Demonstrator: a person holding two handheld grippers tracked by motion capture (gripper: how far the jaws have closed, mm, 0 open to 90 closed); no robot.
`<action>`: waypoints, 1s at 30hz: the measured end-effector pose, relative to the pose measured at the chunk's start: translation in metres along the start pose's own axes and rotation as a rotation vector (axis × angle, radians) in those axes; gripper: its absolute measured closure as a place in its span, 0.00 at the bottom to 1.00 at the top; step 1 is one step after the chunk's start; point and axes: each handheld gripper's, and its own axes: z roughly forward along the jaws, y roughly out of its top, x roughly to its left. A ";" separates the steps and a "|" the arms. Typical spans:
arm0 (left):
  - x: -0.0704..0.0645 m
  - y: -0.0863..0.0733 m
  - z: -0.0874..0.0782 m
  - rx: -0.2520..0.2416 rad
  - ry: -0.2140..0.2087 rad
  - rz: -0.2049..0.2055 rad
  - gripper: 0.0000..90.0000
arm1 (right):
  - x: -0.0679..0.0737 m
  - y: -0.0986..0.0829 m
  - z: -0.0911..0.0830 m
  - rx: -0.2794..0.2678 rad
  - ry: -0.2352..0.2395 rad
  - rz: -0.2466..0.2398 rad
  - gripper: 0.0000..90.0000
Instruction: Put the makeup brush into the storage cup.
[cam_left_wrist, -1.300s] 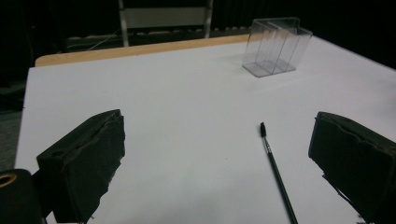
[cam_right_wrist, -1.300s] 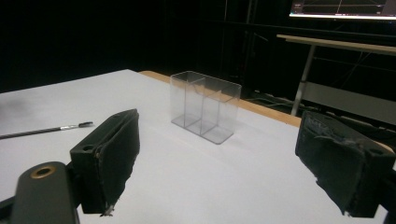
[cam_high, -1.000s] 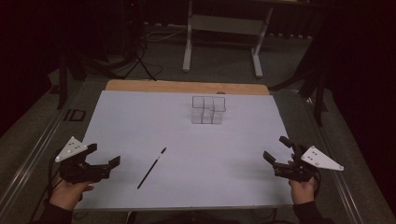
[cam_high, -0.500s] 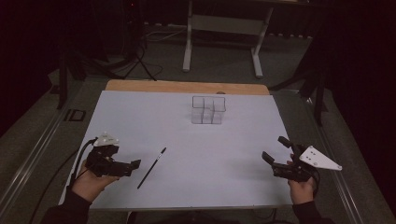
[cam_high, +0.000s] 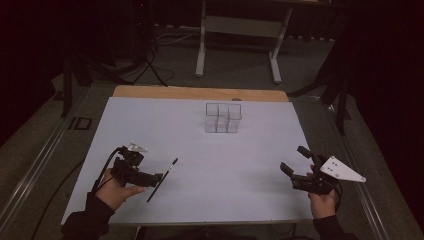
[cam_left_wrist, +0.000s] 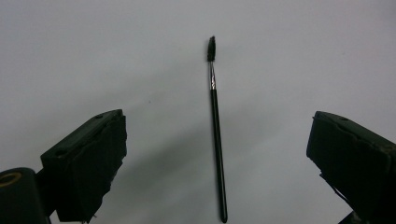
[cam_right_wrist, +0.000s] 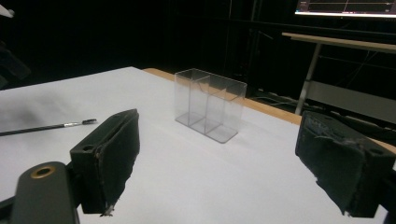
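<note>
A thin black brush (cam_high: 162, 179) lies slanted on the white table sheet (cam_high: 210, 160), bristles toward the far side. My left gripper (cam_high: 156, 177) is open and right at the brush's handle. In the left gripper view the brush (cam_left_wrist: 215, 126) runs lengthwise between the two wide-apart pads (cam_left_wrist: 88, 163), untouched. A clear divided plastic box (cam_high: 223, 117) stands upright near the table's far middle. My right gripper (cam_high: 295, 162) is held open low at the front right, pointing toward the clear box (cam_right_wrist: 210, 105), which is well ahead of it; the brush (cam_right_wrist: 46, 127) shows far off to its left.
The sheet ends at a wooden table edge (cam_high: 200, 93) at the back. Beyond it stands a metal desk frame (cam_high: 240, 25) on dark floor. A cable (cam_high: 102, 172) trails from the left gripper. Bare sheet lies between brush and box.
My left gripper has moved right to the brush and rolled over, so its grey plate now sits small on top. The right gripper, brush and box have stayed put.
</note>
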 end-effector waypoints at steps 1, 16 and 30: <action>0.000 0.001 0.003 0.014 0.001 -0.007 0.07 | 0.000 0.000 0.000 0.001 0.000 0.000 0.15; 0.002 0.005 0.032 0.165 -0.041 -0.037 0.48 | 0.000 0.000 0.000 0.005 0.003 0.003 0.15; 0.000 0.011 0.057 0.274 -0.060 0.004 0.74 | 0.000 0.000 0.000 0.005 0.003 0.001 0.15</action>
